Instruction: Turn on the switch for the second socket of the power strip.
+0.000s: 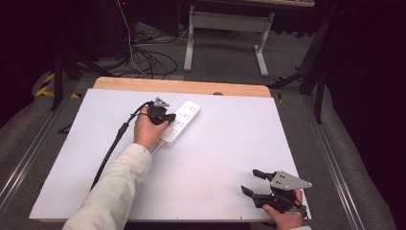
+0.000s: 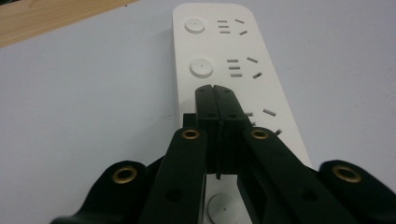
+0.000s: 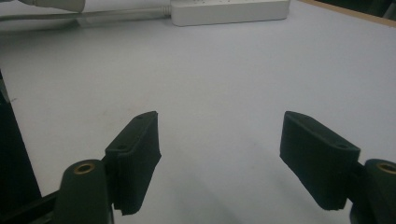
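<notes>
My left tool (image 1: 167,118) sat over white power strip (image 1: 181,121), jaws pressed together, nothing between them, tips down on strip face beside a round switch button (image 2: 201,68). Strip lay diagonally on white surface (image 1: 220,148), toward far left-centre, its cord (image 3: 116,15) trailing toward me. No plug in any socket. Judged pressing of a switch under way; whether it had clicked, could not tell. My right tool (image 1: 256,182) rested near right front corner, jaws spread wide, empty, well apart from strip.
</notes>
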Motion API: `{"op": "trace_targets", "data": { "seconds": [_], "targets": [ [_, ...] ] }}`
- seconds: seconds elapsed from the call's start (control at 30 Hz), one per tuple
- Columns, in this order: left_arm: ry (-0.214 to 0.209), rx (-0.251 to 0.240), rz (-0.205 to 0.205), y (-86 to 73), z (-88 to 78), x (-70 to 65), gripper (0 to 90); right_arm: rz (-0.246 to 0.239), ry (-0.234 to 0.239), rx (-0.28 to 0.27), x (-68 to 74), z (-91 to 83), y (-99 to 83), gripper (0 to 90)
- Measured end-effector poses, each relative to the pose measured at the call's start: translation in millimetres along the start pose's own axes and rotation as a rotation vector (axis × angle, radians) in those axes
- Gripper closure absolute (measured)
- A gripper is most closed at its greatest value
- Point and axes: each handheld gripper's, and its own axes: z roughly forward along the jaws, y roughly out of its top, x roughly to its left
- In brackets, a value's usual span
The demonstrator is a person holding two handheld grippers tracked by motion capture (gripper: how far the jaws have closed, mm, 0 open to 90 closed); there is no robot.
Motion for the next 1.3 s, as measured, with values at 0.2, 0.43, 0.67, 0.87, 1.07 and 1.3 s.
{"op": "trace_targets", "data": {
  "seconds": [0.2, 0.43, 0.67, 0.87, 1.07, 1.3],
  "targets": [
    [0.024, 0.015, -0.016, 0.2, -1.1, 1.7, 90.0, 0.0, 0.0, 0.002, 0.1, 0.3, 0.0, 29.2],
    [0.047, 0.025, -0.007, -0.1, -1.5, 1.9, 90.0, -0.003, 0.003, 0.004, 0.2, 0.6, -0.2, 29.2],
    [0.047, 0.025, -0.004, -0.2, -1.4, 1.1, 90.0, -0.002, 0.003, 0.006, 0.0, 1.0, -0.3, 29.2],
    [0.05, 0.014, 0.015, -0.5, -0.8, 0.7, 90.0, -0.001, 0.005, 0.009, -0.2, 1.3, -0.4, 29.2],
    [0.027, 0.005, 0.015, 1.7, 1.2, -3.5, 90.0, -0.002, 0.007, 0.007, -0.5, 1.7, -0.6, 29.2],
    [0.044, 0.02, 0.015, 3.6, 1.4, -3.9, 90.0, -0.002, 0.007, 0.005, -0.4, 1.2, -0.7, 29.2]
  ]
}}
